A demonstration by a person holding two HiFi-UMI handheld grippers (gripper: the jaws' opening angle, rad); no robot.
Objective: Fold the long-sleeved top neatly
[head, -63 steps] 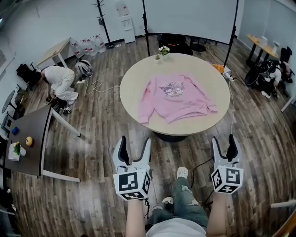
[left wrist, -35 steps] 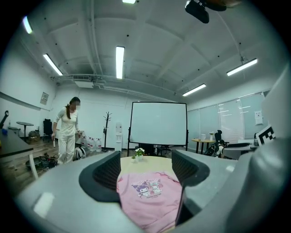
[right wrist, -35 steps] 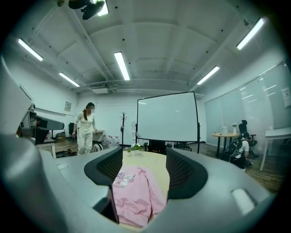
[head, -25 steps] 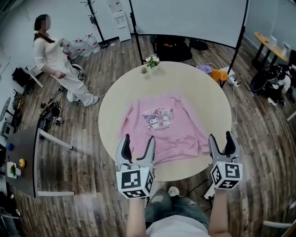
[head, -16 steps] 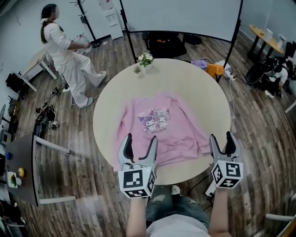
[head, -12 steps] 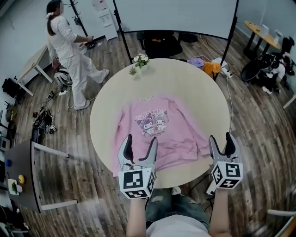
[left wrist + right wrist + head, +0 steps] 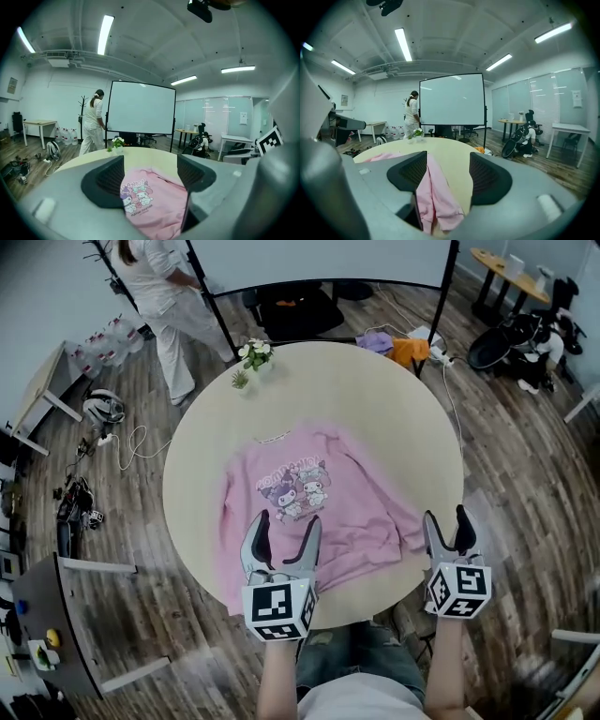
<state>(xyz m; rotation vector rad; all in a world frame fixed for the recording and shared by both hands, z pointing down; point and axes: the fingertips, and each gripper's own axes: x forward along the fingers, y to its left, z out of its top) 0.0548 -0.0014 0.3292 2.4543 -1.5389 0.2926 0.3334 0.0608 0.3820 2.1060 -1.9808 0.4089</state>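
Presently the long-sleeved top (image 7: 309,493) lies flat, print side up, near the middle of the round table (image 7: 403,399). Its collar points away from the person and its hem runs along the near rim. Both sleeves lie angled down beside the body, and the right sleeve (image 7: 433,197) ends close to the table's edge. This spread layout appears to be preparation for folding; no fold is made yet.

The left gripper (image 7: 285,532) hovers above the hem with its jaws spread wide, and only the cloth below shows between them. The right gripper (image 7: 447,526) hangs just outside the rim near the right cuff, jaws likewise apart and holding nothing. Judged from this, both stand ready to take hold.

A small flower pot (image 7: 253,351) stands at the far rim, well apart from the garment. A person in white (image 7: 169,287) stands beyond the table.
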